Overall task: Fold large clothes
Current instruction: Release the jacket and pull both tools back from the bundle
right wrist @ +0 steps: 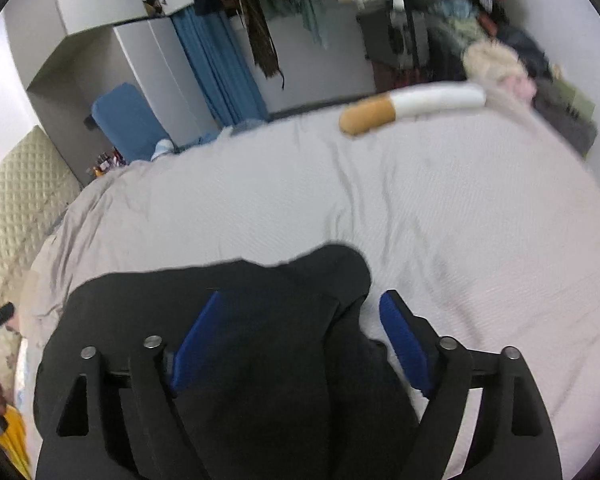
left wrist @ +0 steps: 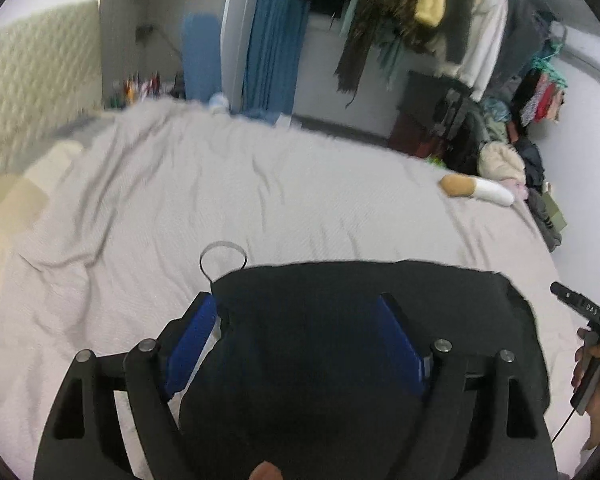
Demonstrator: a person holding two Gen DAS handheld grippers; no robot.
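Observation:
A black garment [left wrist: 360,312] lies on the bed's pale grey sheet [left wrist: 220,200], with a thin drawstring loop [left wrist: 223,258] at its far left corner. My left gripper [left wrist: 296,304] is open, its blue pads wide apart over the garment's left part. In the right wrist view the same garment [right wrist: 260,320] lies bunched with a rounded fold at its far end. My right gripper [right wrist: 304,302] is open over the garment's right edge; its right pad [right wrist: 404,344] is above the sheet [right wrist: 460,220]. The right gripper's body shows at the left view's right edge [left wrist: 588,312].
A cigarette-shaped pillow [right wrist: 412,106] lies at the bed's far side. Hanging clothes [left wrist: 420,8] and piled clothes [left wrist: 508,152] stand beyond the bed. A quilted headboard [left wrist: 32,80] is at the left. A blue curtain [left wrist: 272,48] hangs at the back.

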